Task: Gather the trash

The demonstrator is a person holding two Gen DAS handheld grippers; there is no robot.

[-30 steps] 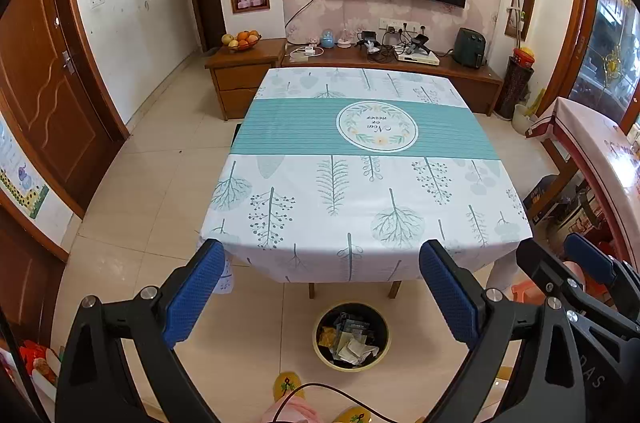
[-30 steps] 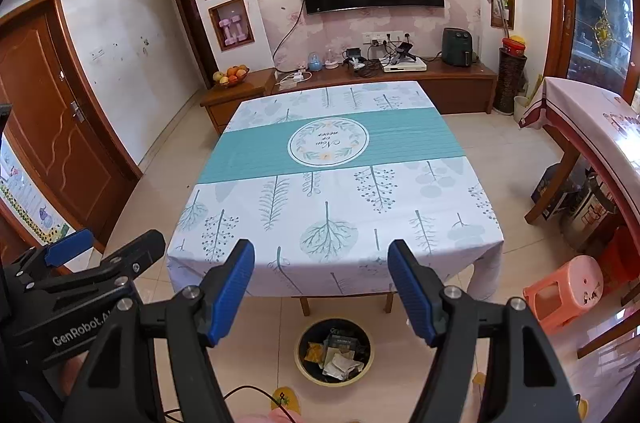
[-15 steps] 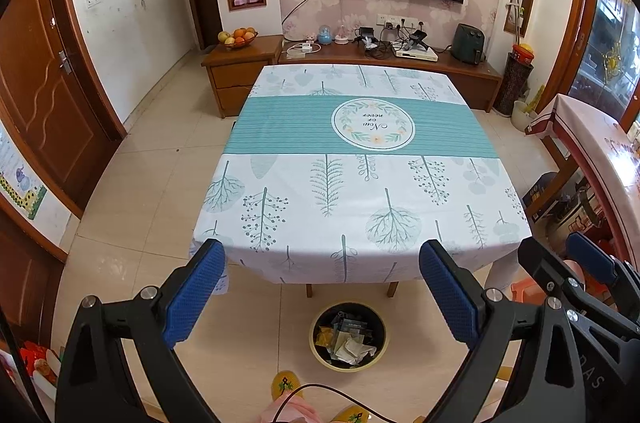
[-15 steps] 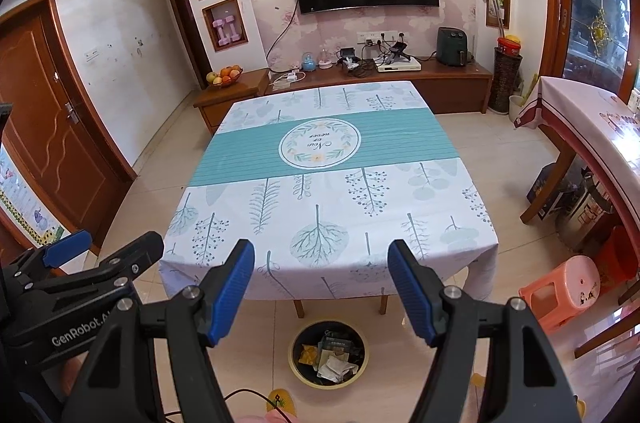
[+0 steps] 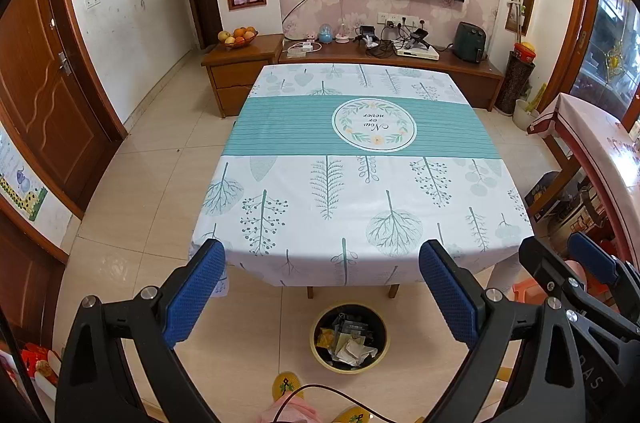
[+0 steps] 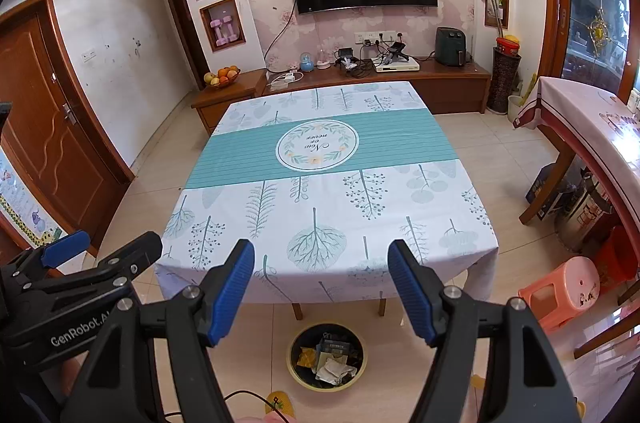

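Living room tiles shining under tabletop (image 5: 360, 183) in leaf-print cloth. Bin (image 5: 349, 339) sitting on floor just below near edge, holding paper scraps (image 5: 354, 349). I'm hovering left hand-held gripper (image 5: 322, 297) above it, jaws spread, nothing between. Right hand-held gripper (image 6: 321, 289) gaping too, empty, alongside.

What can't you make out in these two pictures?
- Bin: what the scraps are, too small in both views.
- Under the table: hidden by the cloth, both views.
- Slippers: cut off by the bottom edge, left view.
- Stool: mostly behind the right gripper, left view.
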